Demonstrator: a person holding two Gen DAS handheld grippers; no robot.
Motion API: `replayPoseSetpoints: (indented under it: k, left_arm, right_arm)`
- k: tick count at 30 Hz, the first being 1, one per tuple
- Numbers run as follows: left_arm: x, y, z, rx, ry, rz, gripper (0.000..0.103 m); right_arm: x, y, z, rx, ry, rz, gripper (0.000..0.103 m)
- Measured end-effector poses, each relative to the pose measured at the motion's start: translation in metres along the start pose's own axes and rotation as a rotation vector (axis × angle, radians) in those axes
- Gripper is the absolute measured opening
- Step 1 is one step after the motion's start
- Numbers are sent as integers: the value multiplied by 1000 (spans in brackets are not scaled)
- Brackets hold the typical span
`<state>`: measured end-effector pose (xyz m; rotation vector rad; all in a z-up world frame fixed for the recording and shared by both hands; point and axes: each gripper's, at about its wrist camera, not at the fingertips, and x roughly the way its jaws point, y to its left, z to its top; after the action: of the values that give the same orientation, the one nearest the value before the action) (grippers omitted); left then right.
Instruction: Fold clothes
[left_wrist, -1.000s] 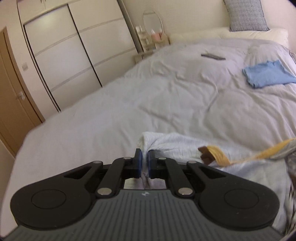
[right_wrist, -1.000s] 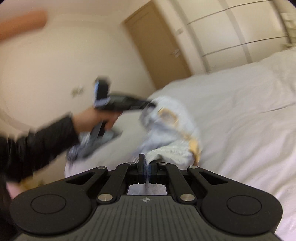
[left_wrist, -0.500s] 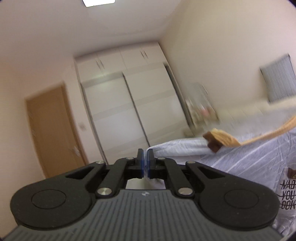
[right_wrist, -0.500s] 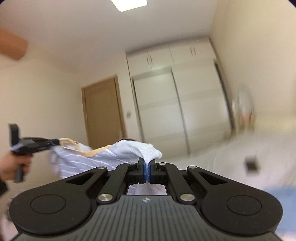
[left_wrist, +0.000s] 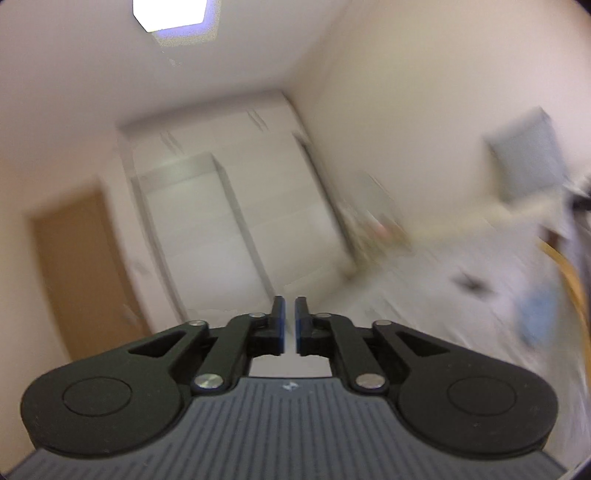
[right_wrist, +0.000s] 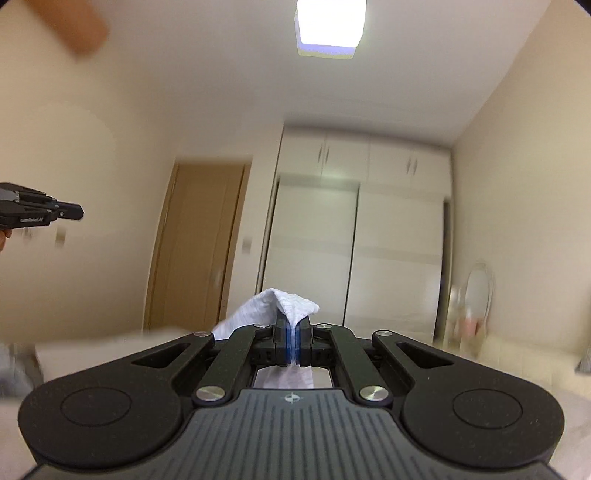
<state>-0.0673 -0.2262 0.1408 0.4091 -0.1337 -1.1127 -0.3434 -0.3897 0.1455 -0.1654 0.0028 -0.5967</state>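
Note:
The right wrist view shows my right gripper (right_wrist: 294, 339) shut on a fold of the white striped garment (right_wrist: 284, 304), which peaks above the pads and hangs down to the left. My left gripper (left_wrist: 290, 325) is held up level and its jaws are opening, with a narrow gap and nothing between them. From the right wrist view, the left gripper (right_wrist: 78, 212) is seen side-on at the far left, held in a hand, with no cloth on it. At the right edge of the left wrist view the garment (left_wrist: 567, 280) is a blur of white with a yellow trim.
A bed (left_wrist: 424, 295) with a pale cover lies low at the right, with a blurred blue folded cloth (left_wrist: 535, 317) on it. A white wardrobe (right_wrist: 354, 236) and a wooden door (right_wrist: 195, 243) stand ahead. A pillow (left_wrist: 524, 170) leans on the wall.
Both grippers have risen and tipped up from the bed toward the wardrobe and ceiling. The left gripper's jaws have parted and the garment's edge is no longer between them.

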Motion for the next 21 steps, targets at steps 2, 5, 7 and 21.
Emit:
replayPoseSetpoints:
  k: [2,5,7,21]
  left_arm:
    - [13,-32,-48,7,106,-108,19]
    - [12,-94,-114,69,221,-294,27]
    - [-5,-132,-140,116,208,-407,35]
    - [-9,-275,-204,759,83,-555,31]
  right_arm:
    - [15,5,-30,-40,82,-19,1]
    - [35,-2,-70,-19,185,-45,1]
    - [40,-12,-89,25,232,-70,2]
    - [25,-65,-141,182,316,-150,2]
